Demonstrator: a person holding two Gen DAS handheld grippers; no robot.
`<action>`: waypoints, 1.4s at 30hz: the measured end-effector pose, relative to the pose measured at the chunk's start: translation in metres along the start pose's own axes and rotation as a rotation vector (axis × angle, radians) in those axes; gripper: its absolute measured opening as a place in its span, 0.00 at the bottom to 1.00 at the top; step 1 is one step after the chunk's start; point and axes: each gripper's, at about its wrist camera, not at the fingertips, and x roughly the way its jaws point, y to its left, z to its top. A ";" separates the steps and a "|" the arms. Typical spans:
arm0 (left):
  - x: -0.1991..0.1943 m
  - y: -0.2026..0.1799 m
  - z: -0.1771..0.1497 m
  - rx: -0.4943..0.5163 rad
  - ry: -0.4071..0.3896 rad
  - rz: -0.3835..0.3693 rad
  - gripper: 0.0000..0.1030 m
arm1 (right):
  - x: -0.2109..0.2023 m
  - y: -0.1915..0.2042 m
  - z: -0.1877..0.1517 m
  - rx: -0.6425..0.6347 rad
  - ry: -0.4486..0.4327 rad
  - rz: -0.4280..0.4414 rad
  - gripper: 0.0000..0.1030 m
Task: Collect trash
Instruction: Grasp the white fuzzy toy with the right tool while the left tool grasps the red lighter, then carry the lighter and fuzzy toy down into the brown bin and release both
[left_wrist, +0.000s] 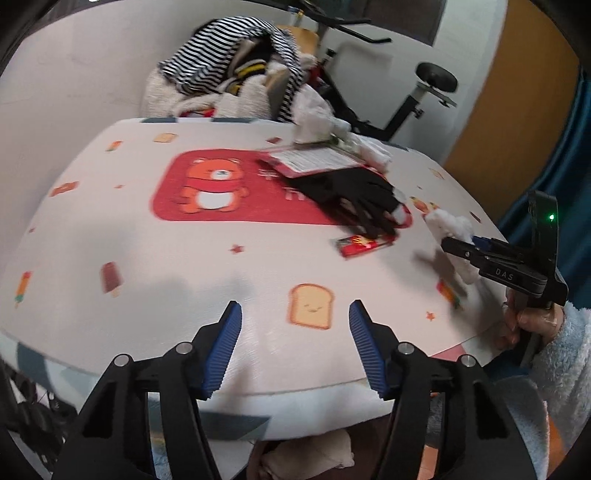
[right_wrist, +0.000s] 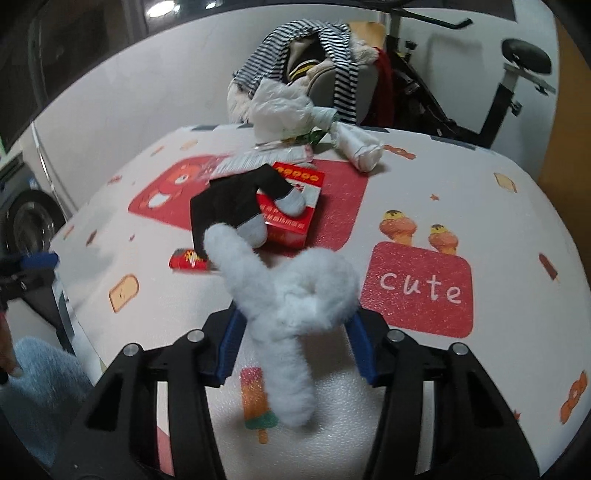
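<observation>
My right gripper (right_wrist: 295, 317) is shut on a white fluffy looped piece (right_wrist: 291, 291), which fills the space between its blue pads just above the printed tablecloth (right_wrist: 443, 192). The left wrist view shows the same fluffy piece (left_wrist: 452, 232) in the right gripper (left_wrist: 458, 251) at the table's right edge. My left gripper (left_wrist: 295, 314) stands open over the cloth's near edge with nothing between its fingers. Beyond it lie a small red wrapper (left_wrist: 364, 245), a black glove (left_wrist: 351, 194) draped over a red box (right_wrist: 295, 210), and a crumpled white plastic bag (right_wrist: 280, 107).
A rolled white bundle (right_wrist: 360, 147) lies at the back of the table. Behind stand a chair piled with striped clothing (left_wrist: 229, 59) and an exercise bike (left_wrist: 417, 96). A washing machine (right_wrist: 26, 221) stands far left. A hand in a fluffy blue sleeve (left_wrist: 565, 350) holds the right gripper.
</observation>
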 end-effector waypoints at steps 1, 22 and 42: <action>0.007 -0.004 0.003 0.013 0.011 -0.012 0.55 | -0.001 -0.003 -0.001 0.021 -0.009 0.002 0.51; 0.139 -0.077 0.068 0.453 0.175 -0.036 0.44 | -0.039 -0.030 -0.022 0.296 -0.097 0.036 0.51; 0.126 -0.076 0.048 0.354 0.237 -0.104 0.22 | -0.049 -0.032 -0.031 0.349 -0.061 -0.002 0.51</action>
